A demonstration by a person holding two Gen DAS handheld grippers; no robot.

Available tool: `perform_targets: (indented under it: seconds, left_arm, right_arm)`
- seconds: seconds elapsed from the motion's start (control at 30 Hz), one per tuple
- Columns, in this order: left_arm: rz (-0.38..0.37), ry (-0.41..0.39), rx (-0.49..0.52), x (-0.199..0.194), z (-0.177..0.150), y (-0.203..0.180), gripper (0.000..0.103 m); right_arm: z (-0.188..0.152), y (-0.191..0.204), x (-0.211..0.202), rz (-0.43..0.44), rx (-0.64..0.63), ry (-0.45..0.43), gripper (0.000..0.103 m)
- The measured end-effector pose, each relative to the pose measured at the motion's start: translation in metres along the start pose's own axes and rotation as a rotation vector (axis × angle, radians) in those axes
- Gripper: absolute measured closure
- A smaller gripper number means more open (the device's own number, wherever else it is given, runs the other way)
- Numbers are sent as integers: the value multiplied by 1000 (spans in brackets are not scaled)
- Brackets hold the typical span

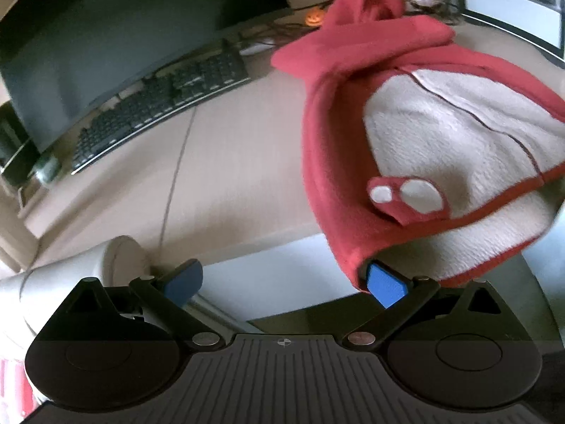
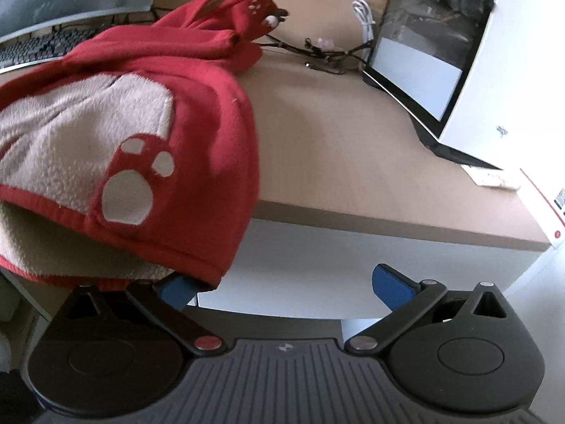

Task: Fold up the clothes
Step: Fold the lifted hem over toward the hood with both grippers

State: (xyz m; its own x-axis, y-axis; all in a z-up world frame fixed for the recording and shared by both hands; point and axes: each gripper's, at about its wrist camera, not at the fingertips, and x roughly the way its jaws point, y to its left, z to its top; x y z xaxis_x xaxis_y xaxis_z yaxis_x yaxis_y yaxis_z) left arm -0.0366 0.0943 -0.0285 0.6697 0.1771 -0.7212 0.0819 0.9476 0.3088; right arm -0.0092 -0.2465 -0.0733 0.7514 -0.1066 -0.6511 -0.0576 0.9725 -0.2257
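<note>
A red fleece garment point(image 1: 416, 113) with a cream belly panel and white paw prints lies bunched on the tan desk point(image 1: 229, 162), its lower hem hanging over the front edge. My left gripper point(image 1: 286, 282) is open, below the desk edge; its right blue pad point(image 1: 386, 284) touches the red hem. In the right wrist view the same garment point(image 2: 116, 134) fills the left side. My right gripper point(image 2: 286, 286) is open; its left blue pad point(image 2: 178, 289) sits under the drooping hem. Neither gripper holds the cloth.
A black keyboard point(image 1: 155, 113) and dark monitor point(image 1: 116, 46) stand at the left of the desk. A second monitor point(image 2: 434, 46) stands at the right, with tangled cables point(image 2: 317, 53) behind the garment. A white box point(image 2: 543, 198) sits at the desk's right corner. A chair armrest point(image 1: 88, 268) is below left.
</note>
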Motion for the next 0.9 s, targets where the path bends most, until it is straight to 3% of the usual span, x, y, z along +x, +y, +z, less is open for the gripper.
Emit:
perform_targets:
  seconds: [0.1,0.17,0.23,0.37,0.47,0.53,0.67,0.8,0.9]
  left_arm:
    - [25,-14,2,1,0,-5,2]
    - [85,-18,-32,3,4,0,1]
    - [88,-15,-88,0,9,13,1]
    - [13,-30,-171,-22,25,36,1]
    - [-56,-36,-261,-32,40,56,0]
    - [-116,17,-318,-29,46,65,0]
    - [-137,93,-264,-36,38,67,0]
    - [-239,118,-320,-29,54,86,0]
    - [-256,42,-313,-19,95,96,0]
  right_arm:
    - [1,3,6,-26,-9,-14,0]
    - [2,-2,6,-21,-7,-21,0]
    - [10,-16,-9,-15,36,-57,0]
    - [44,-63,-62,11,140,-191,0]
    - [66,-81,-65,44,125,-121,0]
    - [70,-85,-69,85,80,-49,0]
    - [74,-93,-80,160,14,44,0]
    - [115,-104,-73,157,87,-10,0]
    - [150,-98,-61,102,98,-71,0]
